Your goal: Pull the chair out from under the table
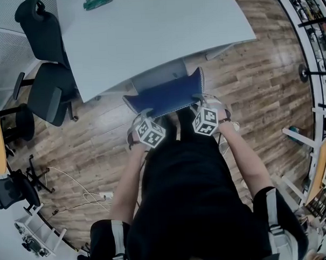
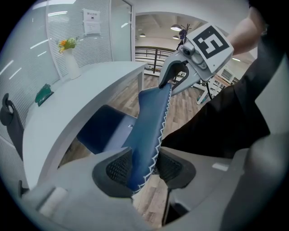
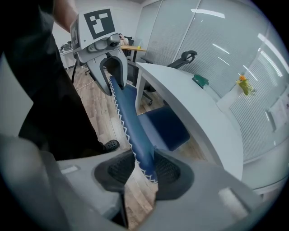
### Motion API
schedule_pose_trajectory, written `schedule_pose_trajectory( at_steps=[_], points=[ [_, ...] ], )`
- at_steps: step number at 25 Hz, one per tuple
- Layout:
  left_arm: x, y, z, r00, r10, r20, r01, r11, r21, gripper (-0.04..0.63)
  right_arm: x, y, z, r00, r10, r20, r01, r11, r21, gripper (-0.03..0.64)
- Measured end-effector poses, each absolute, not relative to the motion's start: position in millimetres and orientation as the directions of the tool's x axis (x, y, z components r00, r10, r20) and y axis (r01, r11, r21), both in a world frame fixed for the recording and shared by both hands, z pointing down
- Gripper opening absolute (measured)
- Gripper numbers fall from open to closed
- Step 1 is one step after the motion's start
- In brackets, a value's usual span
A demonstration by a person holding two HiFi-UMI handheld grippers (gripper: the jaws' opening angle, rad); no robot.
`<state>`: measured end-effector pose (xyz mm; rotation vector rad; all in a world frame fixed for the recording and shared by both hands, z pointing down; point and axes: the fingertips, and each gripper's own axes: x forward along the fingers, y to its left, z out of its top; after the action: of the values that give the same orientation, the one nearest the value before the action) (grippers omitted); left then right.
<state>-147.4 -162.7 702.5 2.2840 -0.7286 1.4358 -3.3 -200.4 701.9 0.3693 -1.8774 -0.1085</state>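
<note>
Grips top backrest edge of the blue chair (image 1: 167,99) in clenched left tool (image 2: 144,169) and clenched right tool (image 3: 144,168), seat partly under white tabletop (image 1: 148,36).

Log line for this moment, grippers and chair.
left gripper: shut on chair backrest | right gripper: shut on chair backrest | seat partly under table

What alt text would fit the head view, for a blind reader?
Seen from above, a person in black grips the backrest of a blue chair with the left gripper and right gripper; the chair stands partly under a white table. Black office chairs stand at left on the wood floor.
</note>
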Motion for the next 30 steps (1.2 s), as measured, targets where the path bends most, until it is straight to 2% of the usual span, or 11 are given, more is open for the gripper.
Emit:
schedule_pose_trajectory(
  at_steps=[6,12,18,24,30],
  points=[
    [-142,-140,713,0.344,-0.203,0.917,-0.582,-0.812,0.039,0.158,2,-179,710,-0.281,-0.275,0.919,-0.202,0.954,0.223,0.133],
    [-138,-137,716,0.342,-0.217,0.914,-0.586,-0.810,0.027,0.158,5,-175,713,-0.283,-0.276,0.918,-0.216,0.951,0.220,0.135],
    [-133,-119,721,0.326,-0.206,0.923,-0.586,-0.810,0.026,0.154,10,-158,720,-0.257,-0.261,0.931,-0.175,0.959,0.220,0.132],
    [-132,-96,729,0.260,-0.165,0.951,-0.522,-0.853,-0.005,0.132,13,-134,728,-0.220,-0.226,0.949,-0.136,0.970,0.200,0.125],
    [-125,-75,729,0.254,-0.150,0.955,-0.536,-0.844,0.009,0.130,19,-115,729,-0.212,-0.211,0.954,-0.123,0.974,0.188,0.126]
  ],
)
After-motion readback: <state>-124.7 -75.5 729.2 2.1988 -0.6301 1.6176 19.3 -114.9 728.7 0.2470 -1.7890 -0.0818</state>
